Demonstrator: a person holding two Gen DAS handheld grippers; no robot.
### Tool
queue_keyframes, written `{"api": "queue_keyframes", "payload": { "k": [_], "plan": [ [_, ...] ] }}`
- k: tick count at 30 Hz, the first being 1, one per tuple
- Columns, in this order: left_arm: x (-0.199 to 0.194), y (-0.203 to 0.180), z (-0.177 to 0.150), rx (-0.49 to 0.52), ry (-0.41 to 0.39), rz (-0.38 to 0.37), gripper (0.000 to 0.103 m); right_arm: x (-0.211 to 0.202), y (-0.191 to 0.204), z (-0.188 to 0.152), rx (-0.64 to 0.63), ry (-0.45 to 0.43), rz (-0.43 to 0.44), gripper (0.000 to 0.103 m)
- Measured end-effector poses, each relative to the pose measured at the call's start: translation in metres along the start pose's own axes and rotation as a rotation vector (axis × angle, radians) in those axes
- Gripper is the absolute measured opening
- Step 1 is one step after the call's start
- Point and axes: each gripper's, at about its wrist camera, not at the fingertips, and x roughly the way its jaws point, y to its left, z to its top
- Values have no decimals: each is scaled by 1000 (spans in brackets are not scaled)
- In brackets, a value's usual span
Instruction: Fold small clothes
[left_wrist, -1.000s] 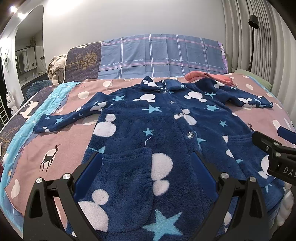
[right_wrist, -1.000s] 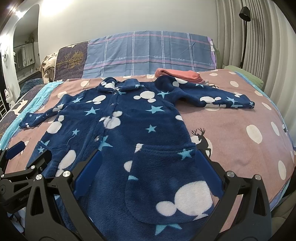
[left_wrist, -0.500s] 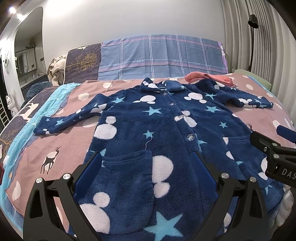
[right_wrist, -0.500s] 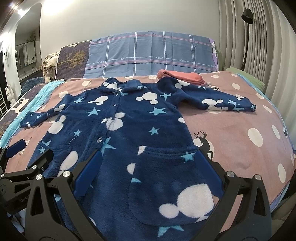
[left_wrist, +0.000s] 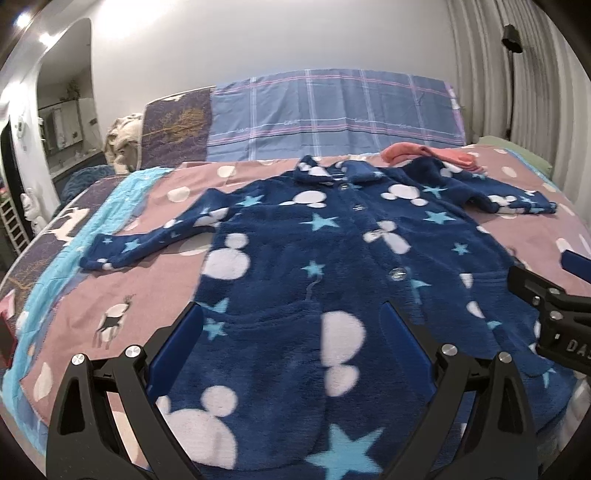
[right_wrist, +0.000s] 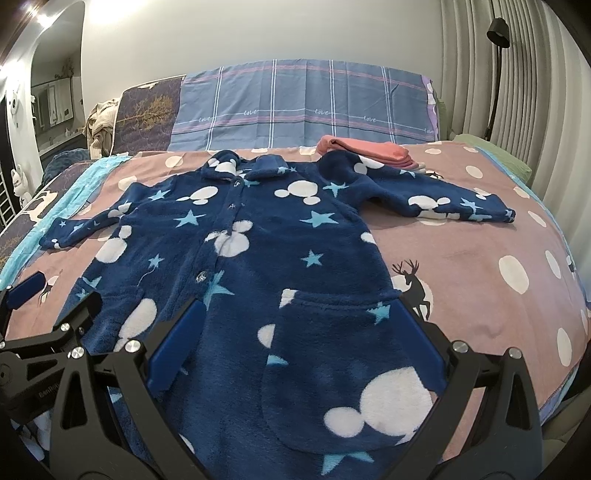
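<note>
A small navy fleece robe (left_wrist: 314, 258) (right_wrist: 258, 251) with white mouse heads and light blue stars lies flat and buttoned on the bed, both sleeves spread out to the sides. My left gripper (left_wrist: 291, 332) hovers open over the robe's lower left pocket, nothing between its blue pads. Over the lower right pocket my right gripper (right_wrist: 295, 328) stands open and holds nothing. Each gripper shows at the edge of the other's view: the right one (left_wrist: 550, 291) and the left one (right_wrist: 48, 299).
The bed has a pink polka-dot cover with deer prints (right_wrist: 461, 251). Folded pink clothes (right_wrist: 365, 149) are stacked behind the robe's right shoulder. A plaid blue pillow cover (right_wrist: 306, 110) stands at the headboard, curtains and a black lamp (right_wrist: 496, 29) to the right.
Both grippers have shifted slightly, the views tilting and edging toward the robe's hem. The robe has not moved and both grippers stay open.
</note>
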Motion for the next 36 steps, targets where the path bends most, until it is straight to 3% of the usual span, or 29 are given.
{"api": "queue_keyframes", "payload": {
  "k": [3, 10, 22, 31, 36],
  "plan": [
    [-1, 8, 1, -12, -8, 49, 97, 1, 4, 0, -7, 2, 1, 101],
    [-3, 25, 0, -38, -10, 73, 97, 2, 17, 1, -34, 2, 3, 101],
    [6, 44, -3, -87, 1, 44, 97, 6, 43, 6, -89, 1, 4, 101],
    [18, 54, 12, -93, -10, 16, 97, 18, 35, 22, -61, 9, -2, 101],
    [33, 71, 18, -104, 13, -15, 98, 34, 32, 33, -95, 50, 46, 101]
  ]
}}
